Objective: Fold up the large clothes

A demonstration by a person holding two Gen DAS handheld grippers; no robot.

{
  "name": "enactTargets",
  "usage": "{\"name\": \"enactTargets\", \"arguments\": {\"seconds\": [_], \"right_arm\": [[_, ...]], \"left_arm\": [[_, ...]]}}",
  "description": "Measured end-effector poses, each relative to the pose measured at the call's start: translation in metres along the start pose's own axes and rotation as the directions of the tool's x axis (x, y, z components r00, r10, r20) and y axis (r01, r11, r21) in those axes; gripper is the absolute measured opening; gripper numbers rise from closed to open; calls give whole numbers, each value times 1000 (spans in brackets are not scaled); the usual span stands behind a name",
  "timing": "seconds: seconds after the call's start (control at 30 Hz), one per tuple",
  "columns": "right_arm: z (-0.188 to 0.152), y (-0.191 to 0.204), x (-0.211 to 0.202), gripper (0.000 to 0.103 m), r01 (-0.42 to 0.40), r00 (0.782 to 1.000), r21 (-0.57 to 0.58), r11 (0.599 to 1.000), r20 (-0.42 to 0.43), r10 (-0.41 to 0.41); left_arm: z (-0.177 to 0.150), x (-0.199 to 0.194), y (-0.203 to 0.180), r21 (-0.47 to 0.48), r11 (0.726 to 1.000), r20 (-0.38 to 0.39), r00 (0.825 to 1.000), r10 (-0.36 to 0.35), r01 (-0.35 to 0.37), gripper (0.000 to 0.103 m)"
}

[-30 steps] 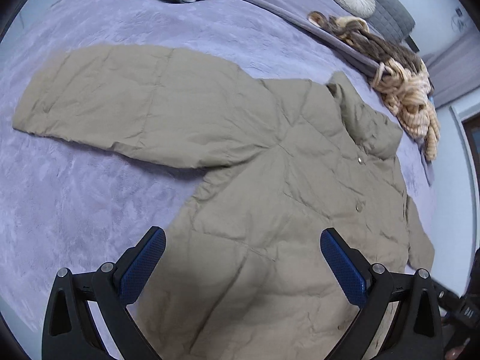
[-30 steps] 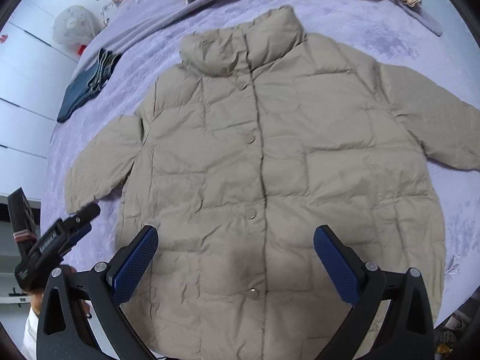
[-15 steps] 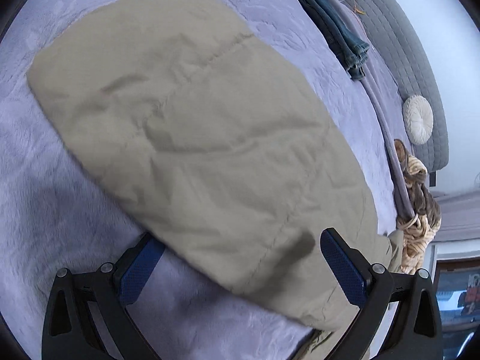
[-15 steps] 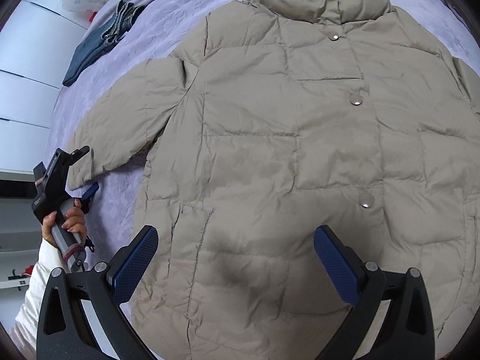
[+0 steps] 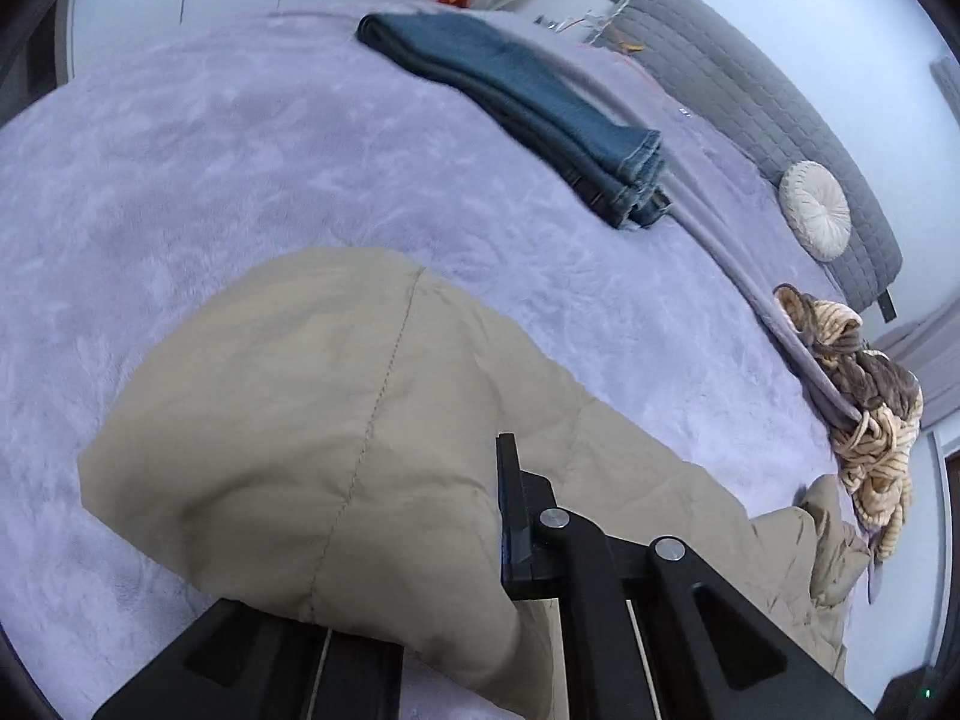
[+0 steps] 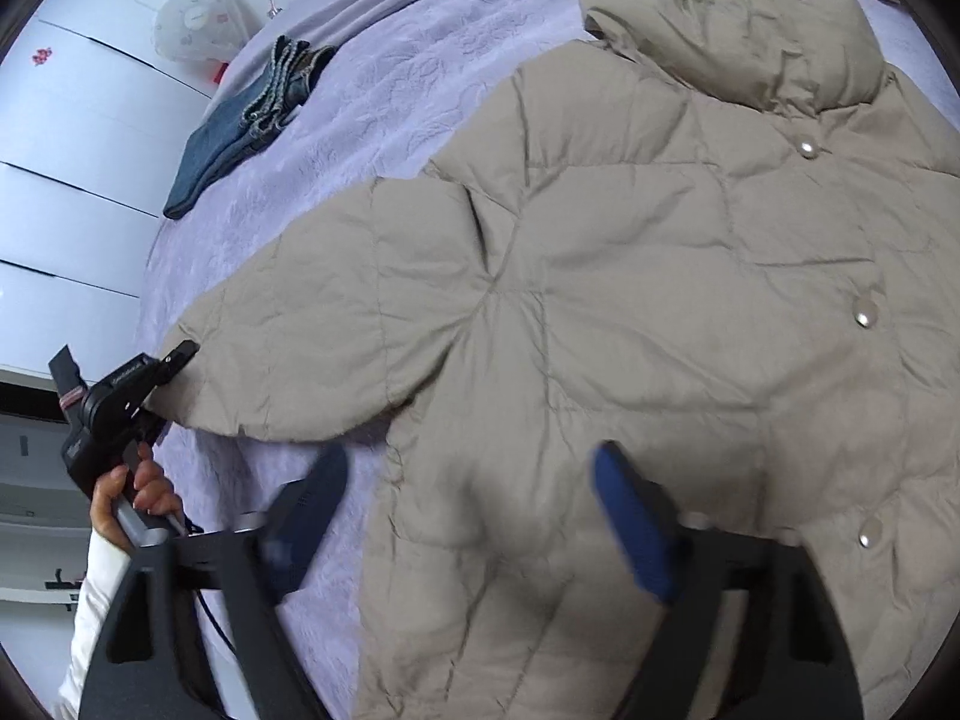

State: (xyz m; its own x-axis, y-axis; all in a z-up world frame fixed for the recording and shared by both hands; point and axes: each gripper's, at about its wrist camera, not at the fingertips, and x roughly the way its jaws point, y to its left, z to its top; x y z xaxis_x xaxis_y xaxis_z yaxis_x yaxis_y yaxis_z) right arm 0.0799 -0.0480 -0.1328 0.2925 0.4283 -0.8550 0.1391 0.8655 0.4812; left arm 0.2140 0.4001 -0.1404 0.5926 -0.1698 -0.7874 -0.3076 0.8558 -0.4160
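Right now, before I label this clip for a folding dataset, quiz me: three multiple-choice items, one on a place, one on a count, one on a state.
1. Where do the folded jeans lie?
A on the jacket
B on the bedspread, apart from the jacket
C on the floor

2. How many snaps show on the jacket front in the right wrist view?
A one
B six
C three

3. How is the right gripper?
A open
B shut on the collar
C shut on the jeans

Answers:
1 B, they rest on bare lilac cover beyond the sleeve.
2 C, three run down the front.
3 A, its blue pads stand wide apart above the jacket.
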Motion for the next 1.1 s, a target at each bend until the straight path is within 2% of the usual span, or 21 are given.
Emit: {"name": "enactTargets", "arguments": {"seconds": [0.03,0.1,0.2,0.3,0.4,0.53,0.6,0.67,0.77,0.8,0.83,0.9,0.97,1.03,1.1], "right_arm": [[5,2,9,35,-23,1000,7,1000,-10,23],[15,7,26,29,-69,998,20,997,-12,69],[29,19,56,28,-100,995,-9,995,-19,100],[33,23,91,27,-99,991,1,995,-85,99],[31,20,105,27,-94,988,4,996,-120,94],[31,6,86,28,-181,968,29,983,-171,184],[29,-13,60,28,-182,971,41,982,-147,186],[27,-40,30,28,-148,984,50,988,-95,153],[22,-95,-17,28,-39,999,79,996,-17,40],[20,-114,-30,28,0,1000,94,996,0,0],[18,-130,-41,28,27,1000,107,994,12,-29],[13,-163,-60,27,77,997,140,987,20,-80],[7,-187,-70,28,103,994,169,980,20,-108],[0,-207,-76,28,111,993,194,975,17,-117],[-4,-217,-77,28,105,994,209,972,17,-111]], "left_arm": [[0,-9,-10,28,1000,18,1000,-7,7,9],[1,-31,-28,92,995,52,998,-31,26,9],[-3,-65,-61,181,979,85,990,-110,93,9],[-16,-91,-97,263,948,77,976,-206,179,9],[-30,-94,-145,314,902,3,949,-315,298,9],[-59,-93,-219,363,830,-95,903,-420,424,9],[-80,-85,-257,395,793,-154,884,-442,465,9],[-108,-77,-290,423,757,-214,867,-450,498,9],[-157,-49,-339,481,716,-308,862,-403,506,9],[-175,-36,-352,509,705,-333,868,-369,495,9],[-198,-23,-366,550,694,-352,882,-312,465,9],[-233,4,-377,612,670,-382,899,-214,420,9],[-270,26,-384,668,644,-402,909,-111,374,9],[-292,41,-382,711,621,-406,914,-22,331,10],[-302,45,-377,728,617,-400,916,27,300,10]]}}
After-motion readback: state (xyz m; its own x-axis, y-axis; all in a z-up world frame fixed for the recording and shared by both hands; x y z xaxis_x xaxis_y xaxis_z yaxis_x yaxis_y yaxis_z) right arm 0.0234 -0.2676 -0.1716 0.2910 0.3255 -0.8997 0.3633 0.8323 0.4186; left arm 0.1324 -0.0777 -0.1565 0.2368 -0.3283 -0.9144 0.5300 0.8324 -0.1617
